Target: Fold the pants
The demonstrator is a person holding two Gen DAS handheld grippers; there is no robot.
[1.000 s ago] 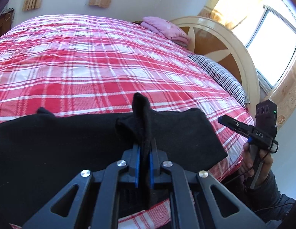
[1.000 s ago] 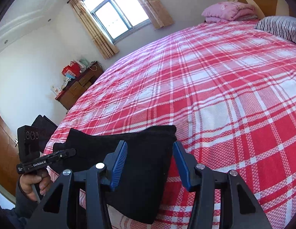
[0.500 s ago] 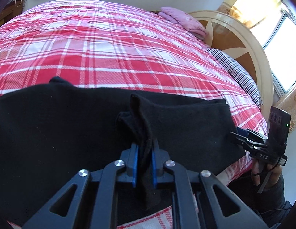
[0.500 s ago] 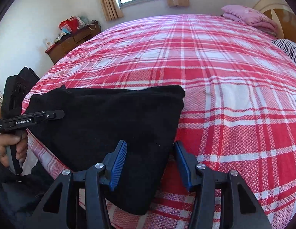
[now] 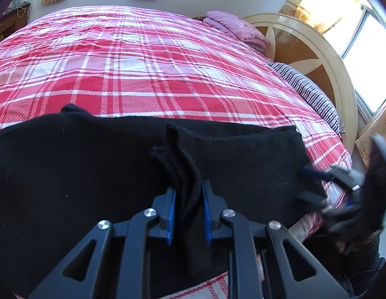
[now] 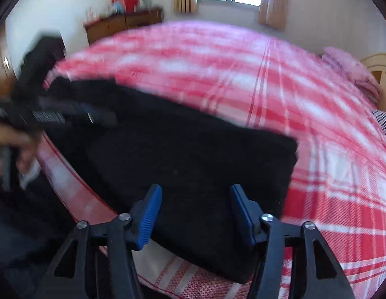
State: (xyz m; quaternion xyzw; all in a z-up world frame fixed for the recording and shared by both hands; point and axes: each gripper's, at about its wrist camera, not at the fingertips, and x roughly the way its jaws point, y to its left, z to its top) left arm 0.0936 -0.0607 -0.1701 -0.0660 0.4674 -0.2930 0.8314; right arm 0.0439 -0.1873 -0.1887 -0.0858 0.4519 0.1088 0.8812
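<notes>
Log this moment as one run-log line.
left gripper: just opening, pants fold between jaws, gap visible | right gripper: open, above black pants | bed: pants folded at edge

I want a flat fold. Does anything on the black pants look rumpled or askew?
Yes. A pinched ridge of the pants stands up between the left gripper's just-opening jaws, while the rest lies flat on the bed.

Red-white plaid bedspread [image 5: 148, 69] is spread over the bed; cream arched headboard [image 5: 317, 49] is sunlit by curtained windows [image 5: 367, 57]. Wooden dresser [image 6: 123, 25] is set against white wall.
</notes>
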